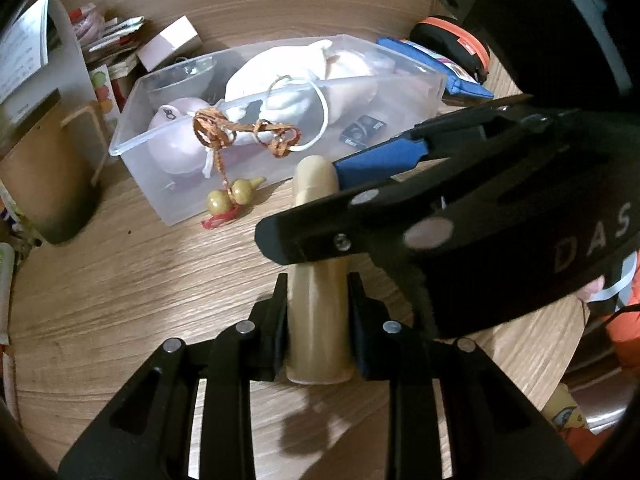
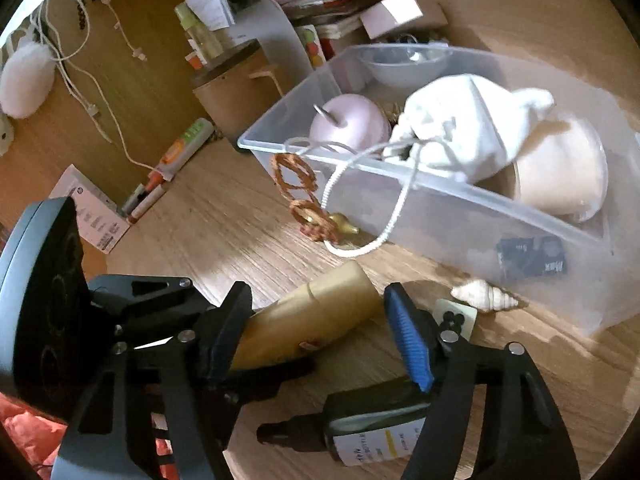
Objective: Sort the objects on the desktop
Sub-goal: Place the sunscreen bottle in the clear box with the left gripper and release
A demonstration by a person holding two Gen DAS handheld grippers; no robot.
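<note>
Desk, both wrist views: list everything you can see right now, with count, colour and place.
tube: one, beige, clamped in the left claw
bin: one, clear plastic, on the wooden desk
cloth pouch: one, white, in the bin
pink ball: one, in the bin
gourd charm: one, yellow, hanging over the bin's front wall
seashell: one, cream, beside the bin
dropper bottle: one, dark, on the desk below the right claw
left claw: black, shut on the tube
right claw: black, blue pads, open around the tube
</note>
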